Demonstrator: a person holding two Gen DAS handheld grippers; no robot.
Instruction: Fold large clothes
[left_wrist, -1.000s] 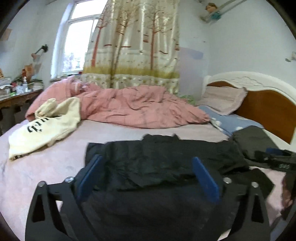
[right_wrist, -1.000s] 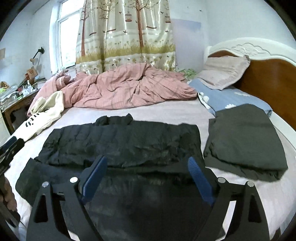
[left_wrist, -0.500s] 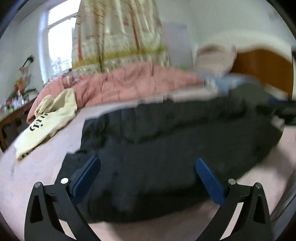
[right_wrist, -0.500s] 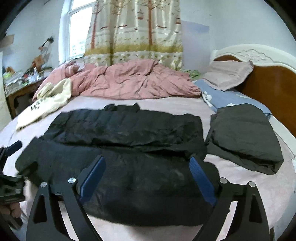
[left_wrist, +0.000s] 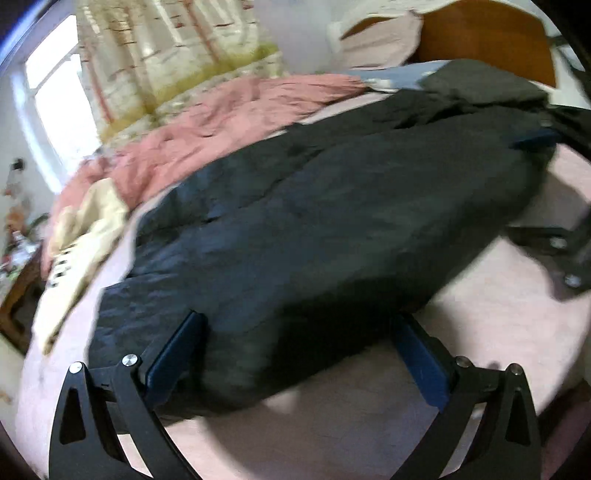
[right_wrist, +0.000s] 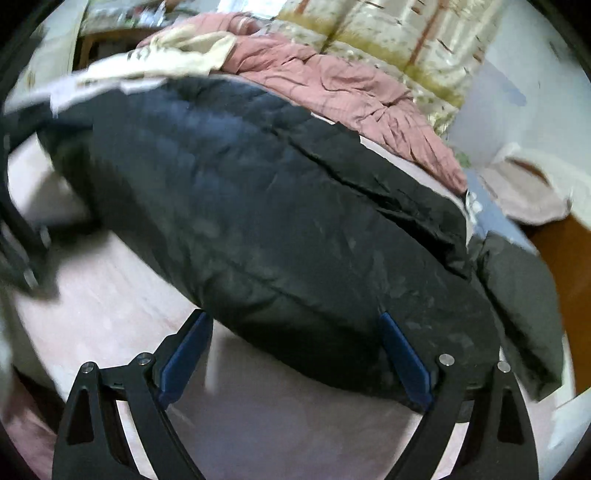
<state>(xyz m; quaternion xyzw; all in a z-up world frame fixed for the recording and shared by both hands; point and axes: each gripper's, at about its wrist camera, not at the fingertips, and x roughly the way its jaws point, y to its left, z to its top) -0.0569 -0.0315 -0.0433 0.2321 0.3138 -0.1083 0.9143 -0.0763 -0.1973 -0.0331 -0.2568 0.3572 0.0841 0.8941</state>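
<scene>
A large black padded jacket (left_wrist: 314, 221) lies folded lengthwise across the pink bed sheet (left_wrist: 351, 413); it also fills the right wrist view (right_wrist: 277, 229). My left gripper (left_wrist: 299, 325) is open and empty, its blue pads just over the jacket's near edge. My right gripper (right_wrist: 295, 325) is open and empty, with its right pad over the jacket's near edge and its left pad over the sheet. The right gripper also shows at the right edge of the left wrist view (left_wrist: 554, 192).
A folded dark garment (right_wrist: 524, 310) lies beside the jacket toward the wooden headboard (left_wrist: 487, 40). A pink quilt (left_wrist: 229, 122) is heaped at the far side. A cream garment (left_wrist: 85, 229) lies beyond the jacket. A pillow (right_wrist: 524, 195) rests by the headboard.
Both grippers have dropped lower and tilted toward the jacket's near edge, the left view rolling one way and the right the other. The jacket now shows as one folded bundle. Both stay open.
</scene>
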